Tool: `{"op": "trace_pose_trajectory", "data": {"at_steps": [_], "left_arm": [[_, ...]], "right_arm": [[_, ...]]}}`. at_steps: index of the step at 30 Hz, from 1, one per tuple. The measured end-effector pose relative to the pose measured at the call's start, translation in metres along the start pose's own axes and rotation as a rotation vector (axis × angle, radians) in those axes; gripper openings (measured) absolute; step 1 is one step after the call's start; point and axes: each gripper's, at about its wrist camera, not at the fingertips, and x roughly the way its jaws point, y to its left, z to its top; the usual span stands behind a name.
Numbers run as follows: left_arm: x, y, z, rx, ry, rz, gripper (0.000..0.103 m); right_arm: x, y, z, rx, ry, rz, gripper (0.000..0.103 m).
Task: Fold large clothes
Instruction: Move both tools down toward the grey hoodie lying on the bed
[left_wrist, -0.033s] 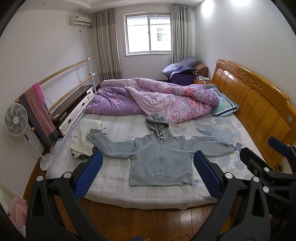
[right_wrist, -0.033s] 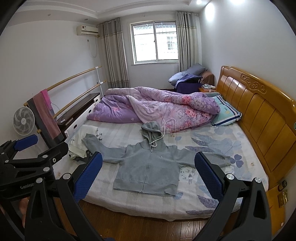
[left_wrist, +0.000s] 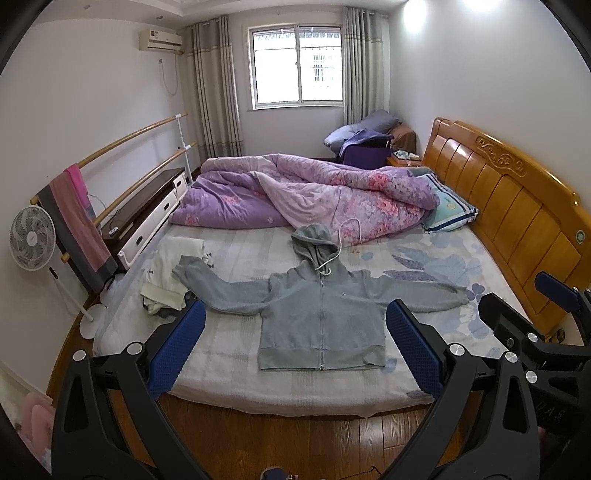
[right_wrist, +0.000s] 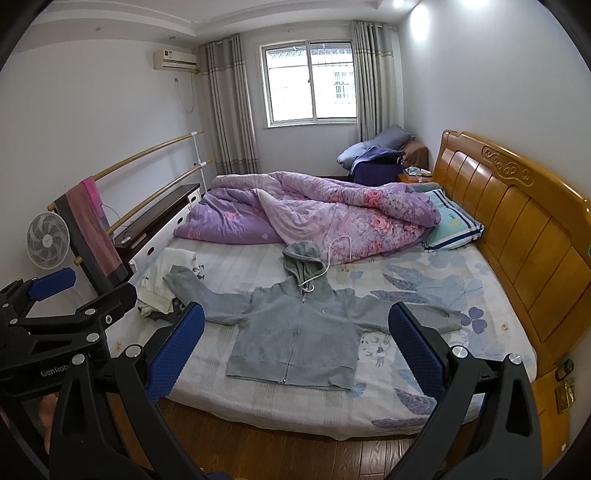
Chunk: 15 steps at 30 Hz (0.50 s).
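Observation:
A grey zip hoodie (left_wrist: 321, 317) lies flat, face up, on the near half of the bed, sleeves spread to both sides and hood toward the quilt; it also shows in the right wrist view (right_wrist: 295, 332). My left gripper (left_wrist: 295, 347) is open and empty, held above the floor in front of the bed's near edge. My right gripper (right_wrist: 295, 347) is open and empty too, beside the left one; it shows at the right edge of the left wrist view (left_wrist: 546, 317). The left gripper shows at the left edge of the right wrist view (right_wrist: 74, 295).
A rumpled purple floral quilt (left_wrist: 306, 195) fills the far half of the bed. A pile of white clothes (left_wrist: 170, 273) lies under the hoodie's left sleeve. A wooden headboard (left_wrist: 517, 221) stands at right, a fan (left_wrist: 31, 238) and towel rail at left. Wooden floor lies below.

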Motion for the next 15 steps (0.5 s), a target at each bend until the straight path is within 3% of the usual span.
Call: {"op": "trace_pose_trajectory", "data": {"at_steps": [8,15], "left_arm": [[0.051,0.008,0.006,0.002,0.074,0.010,0.098],[0.138,0.039,0.022,0.005,0.135,-0.004,0.098]], "right_arm": [[0.056,0.010,0.007,-0.007,0.051,0.017,0.096],[0.138,0.029,0.018,0.012,0.104,-0.008,0.096]]}}
